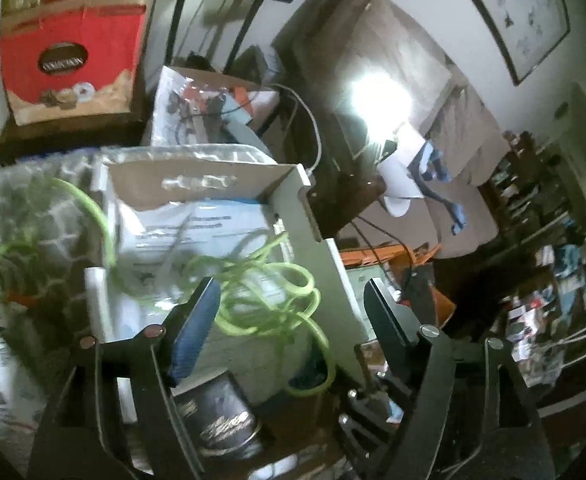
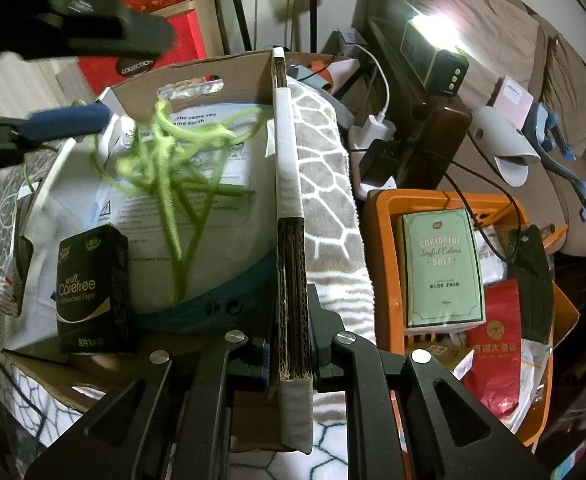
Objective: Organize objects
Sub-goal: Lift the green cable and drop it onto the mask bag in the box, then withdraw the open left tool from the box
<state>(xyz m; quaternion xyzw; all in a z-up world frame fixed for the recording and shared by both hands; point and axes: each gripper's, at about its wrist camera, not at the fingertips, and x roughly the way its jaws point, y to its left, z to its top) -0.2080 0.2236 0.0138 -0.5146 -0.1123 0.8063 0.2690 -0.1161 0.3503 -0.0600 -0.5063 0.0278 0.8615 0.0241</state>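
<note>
A tangled green cord (image 2: 173, 160) lies blurred over a white bag (image 2: 229, 240) inside a cardboard box. My left gripper (image 1: 291, 292) stands open above it, and the cord (image 1: 261, 292) shows loose between and below the fingers with neither pad pressing it. From the right wrist view, the left gripper (image 2: 133, 78) hangs over the box's far left corner, a strand close to its blue pad (image 2: 65, 120). My right gripper (image 2: 293, 360) is shut on the box's upright corrugated wall (image 2: 289, 184). A black tissue pack (image 2: 93, 288) stands in the box's near left corner.
An orange basket (image 2: 381, 240) right of the box holds a green tissue pack (image 2: 443, 268) and a red packet (image 2: 493, 352). A grey patterned blanket (image 2: 325, 160) lies between them. Behind are a bright lamp (image 2: 433, 52), chargers, a slipper (image 2: 505, 148) on a sofa, and red boxes (image 1: 69, 40).
</note>
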